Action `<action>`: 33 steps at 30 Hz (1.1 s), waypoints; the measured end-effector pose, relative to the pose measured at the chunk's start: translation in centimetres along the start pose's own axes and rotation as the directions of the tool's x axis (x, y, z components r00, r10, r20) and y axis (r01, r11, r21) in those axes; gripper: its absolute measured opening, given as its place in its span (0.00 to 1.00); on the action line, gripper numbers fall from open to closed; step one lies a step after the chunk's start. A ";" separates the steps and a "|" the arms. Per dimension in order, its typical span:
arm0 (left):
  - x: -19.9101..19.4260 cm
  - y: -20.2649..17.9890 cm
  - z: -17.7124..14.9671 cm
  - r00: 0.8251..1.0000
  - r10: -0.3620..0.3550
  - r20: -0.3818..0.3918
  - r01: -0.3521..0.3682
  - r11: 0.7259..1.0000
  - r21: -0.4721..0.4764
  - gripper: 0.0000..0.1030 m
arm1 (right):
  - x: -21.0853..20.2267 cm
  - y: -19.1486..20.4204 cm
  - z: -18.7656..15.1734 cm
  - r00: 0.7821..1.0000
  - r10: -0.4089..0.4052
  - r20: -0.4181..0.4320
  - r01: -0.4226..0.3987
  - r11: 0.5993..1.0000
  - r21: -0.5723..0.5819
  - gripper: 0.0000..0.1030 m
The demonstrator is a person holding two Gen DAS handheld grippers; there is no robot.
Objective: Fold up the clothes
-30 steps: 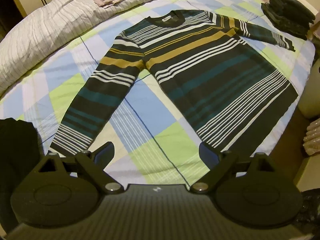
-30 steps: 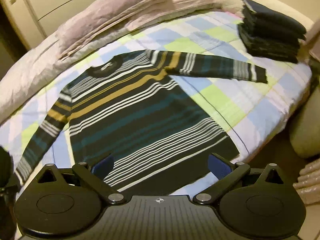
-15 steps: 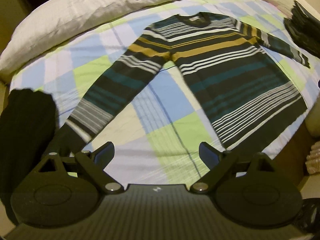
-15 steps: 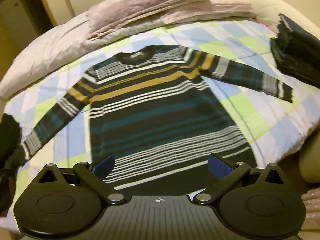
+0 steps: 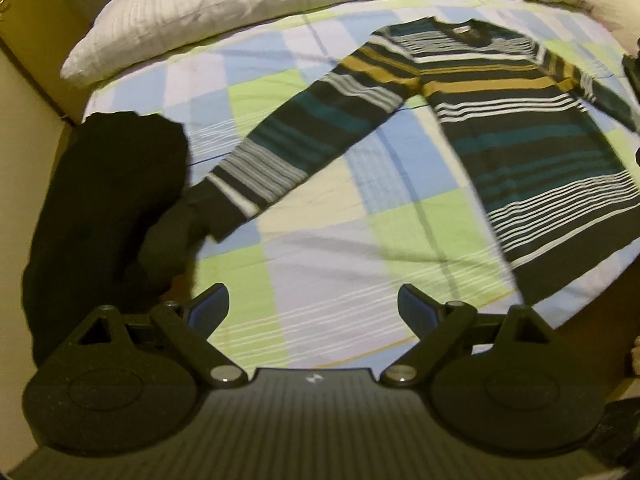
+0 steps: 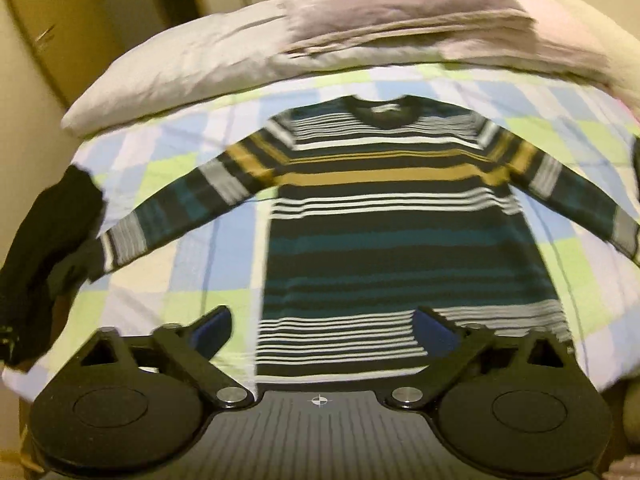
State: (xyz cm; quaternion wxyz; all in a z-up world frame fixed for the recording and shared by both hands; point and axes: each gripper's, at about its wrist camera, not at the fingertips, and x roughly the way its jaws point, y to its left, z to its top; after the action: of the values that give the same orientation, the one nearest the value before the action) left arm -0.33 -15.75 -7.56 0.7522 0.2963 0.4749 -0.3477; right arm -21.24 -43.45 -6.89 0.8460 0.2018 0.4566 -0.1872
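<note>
We look over a bed covered by a checked quilt of blue, green and pale squares, with a white pillow and a folded greyish blanket at its far end. The striped sweater lies flat on the quilt, collar far, hem near, both sleeves spread out, its left cuff touching a dark garment heaped at the left edge. We hold the left gripper and right gripper above the near edge, jaws spread wide and empty.
</note>
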 end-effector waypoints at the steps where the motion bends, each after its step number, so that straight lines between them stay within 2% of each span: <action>1: 0.4 0.7 0.0 1.000 0.003 -0.002 -0.003 1.000 0.005 0.87 | 0.7 1.1 0.2 1.000 0.010 -0.005 -0.010 1.000 -0.023 0.80; 4: 2.0 2.9 0.5 1.000 0.013 -0.009 -0.013 0.998 0.066 0.87 | 2.7 4.5 0.9 0.999 0.039 -0.022 -0.041 0.995 -0.092 0.80; 6: 3.1 4.4 0.9 1.000 0.021 -0.013 -0.020 0.993 0.117 0.87 | 4.0 6.7 1.3 0.998 0.058 -0.035 -0.062 0.989 -0.137 0.75; 8: 4.0 5.9 1.4 1.000 0.021 0.003 -0.022 0.985 0.170 0.87 | 5.3 9.0 1.7 0.996 0.076 -0.048 -0.083 0.980 -0.182 0.59; 10: 5.1 7.8 1.8 1.000 0.006 0.026 -0.012 0.974 0.225 0.87 | 7.1 11.8 2.1 0.992 0.104 -0.066 -0.116 0.964 -0.238 0.58; 13: 6.5 10.1 2.1 0.999 -0.005 0.049 -0.011 0.950 0.312 0.87 | 10.9 17.7 2.1 0.980 0.171 -0.104 -0.197 0.915 -0.351 0.58; 15: 7.4 11.5 2.2 0.997 -0.011 0.071 -0.016 0.926 0.376 0.87 | 13.7 21.6 1.8 0.972 0.200 -0.121 -0.233 0.864 -0.447 0.58; 16: 7.8 12.3 2.1 0.996 -0.019 0.083 -0.016 0.917 0.399 0.87 | 15.1 23.5 1.6 0.969 0.212 -0.130 -0.249 0.832 -0.495 0.53; 17: 8.2 13.1 2.1 0.995 -0.028 0.091 -0.012 0.912 0.411 0.87 | 16.4 25.5 1.5 0.965 0.224 -0.140 -0.264 0.799 -0.541 0.36; 19: 8.9 14.5 2.2 0.994 -0.053 0.097 0.008 0.908 0.419 0.87 | 19.3 29.3 0.9 0.964 0.215 -0.155 -0.264 0.737 -0.622 0.29; 22: 10.0 16.2 2.3 0.992 -0.060 0.113 0.008 0.912 0.409 0.87 | 23.5 33.2 -0.1 0.965 0.197 -0.170 -0.260 0.667 -0.699 0.29; 27: 11.7 18.1 1.8 0.989 -0.069 0.129 0.020 0.937 0.349 0.87 | 29.1 36.7 -2.0 0.969 0.173 -0.176 -0.243 0.533 -0.810 0.29; 30: 12.5 18.6 1.3 0.989 -0.080 0.123 0.037 0.946 0.321 0.87 | 31.6 38.1 -3.1 0.975 0.148 -0.169 -0.217 0.432 -0.875 0.29; 33: 13.0 18.8 0.7 0.989 -0.091 0.120 0.050 0.950 0.309 0.87 | 32.8 39.0 -4.2 0.982 0.142 -0.122 -0.162 0.320 -0.934 0.29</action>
State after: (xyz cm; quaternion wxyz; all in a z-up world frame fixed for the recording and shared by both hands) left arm 19.16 -8.46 -17.12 0.7145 0.3679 0.3744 -0.4625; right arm 12.19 -12.50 -30.14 0.8169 -0.2788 0.4671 0.1915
